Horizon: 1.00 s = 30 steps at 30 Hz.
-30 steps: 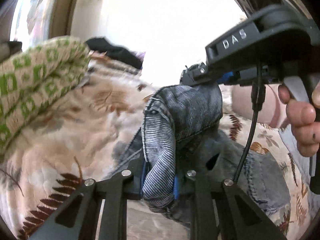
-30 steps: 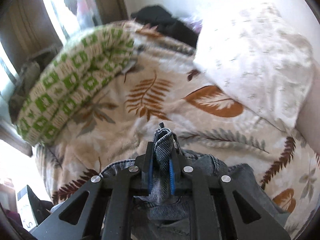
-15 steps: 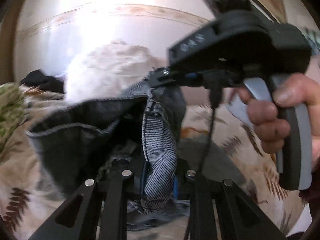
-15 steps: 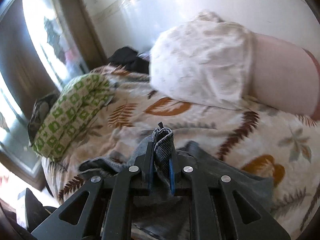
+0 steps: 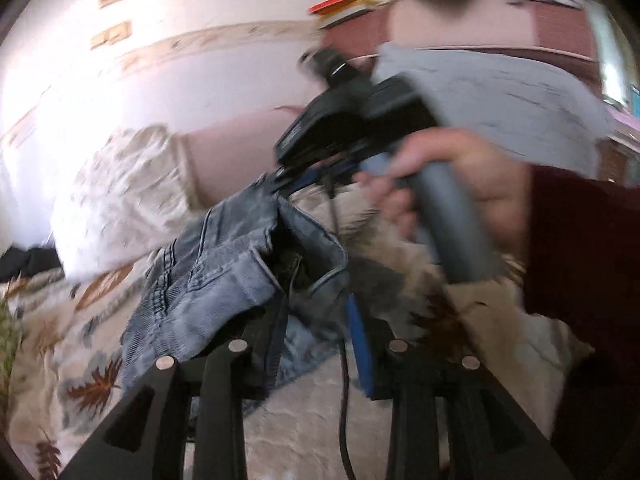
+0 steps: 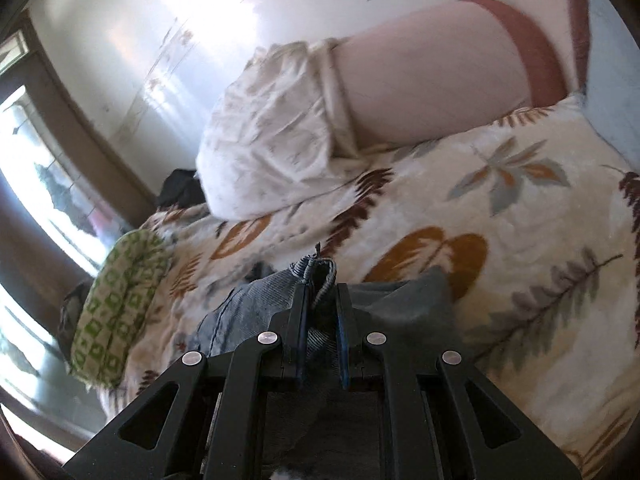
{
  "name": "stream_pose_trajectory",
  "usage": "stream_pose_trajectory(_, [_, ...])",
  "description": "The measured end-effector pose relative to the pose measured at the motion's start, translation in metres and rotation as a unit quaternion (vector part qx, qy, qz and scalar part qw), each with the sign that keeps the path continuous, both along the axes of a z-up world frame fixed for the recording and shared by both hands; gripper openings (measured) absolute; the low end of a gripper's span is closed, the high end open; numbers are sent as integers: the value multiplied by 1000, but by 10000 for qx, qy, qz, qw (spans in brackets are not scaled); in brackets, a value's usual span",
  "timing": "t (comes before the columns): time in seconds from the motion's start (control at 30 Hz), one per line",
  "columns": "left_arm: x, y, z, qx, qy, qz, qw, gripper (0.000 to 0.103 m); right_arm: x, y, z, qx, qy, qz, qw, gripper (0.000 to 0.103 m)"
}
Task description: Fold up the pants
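Both grippers are carrying the denim jeans (image 5: pixel 224 264) in the air above the leaf-print blanket (image 6: pixel 500 216), so the step in hand is judged to be lifting and spreading the garment before laying it down for a fold.

The right gripper (image 6: pixel 320 320) is pinching a bunched hem or waistband edge; the cloth is standing up between its narrow jaws and poking out just beyond the tips. The left gripper (image 5: pixel 316 332) is showing a wider gap, with denim draped over and in front of its left finger. The picture is smeared there, so the jaws look parted, but whether any cloth is caught between them cannot be told.

To do this well, the two pinches should be pulling gently apart so the fabric between them is hanging flat, not twisted. Lowering should be happening toward the open blanket ahead of the right jaws, keeping off the white pillow (image 6: pixel 276 132) beyond them and the green patterned cushion (image 6: pixel 116 304) to their left. The right gripper's cable (image 5: pixel 344 380) is dangling between the left jaws and may snag.
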<state>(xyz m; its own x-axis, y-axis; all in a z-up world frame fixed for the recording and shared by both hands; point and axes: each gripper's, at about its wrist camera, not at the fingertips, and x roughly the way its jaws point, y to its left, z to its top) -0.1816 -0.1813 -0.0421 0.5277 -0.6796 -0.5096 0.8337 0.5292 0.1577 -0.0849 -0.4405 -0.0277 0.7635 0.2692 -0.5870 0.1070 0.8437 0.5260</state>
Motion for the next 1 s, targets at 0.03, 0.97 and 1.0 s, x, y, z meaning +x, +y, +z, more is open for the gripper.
stream_pose_trajectory(0.03, [-5, 5, 3, -19, -61, -96, 9999, 34, 0, -5, -4, 47, 28, -74, 10000, 11])
stream_pose_trajectory(0.97, [138, 63, -40, 497, 1507, 2527, 9544, 35, -98, 21, -39, 2444, 250, 348, 9687, 61])
stream_pose_trajectory(1.0, [137, 62, -38, 516, 1468, 2524, 9550, 35, -95, 25, -38, 2417, 250, 421, 9691, 61])
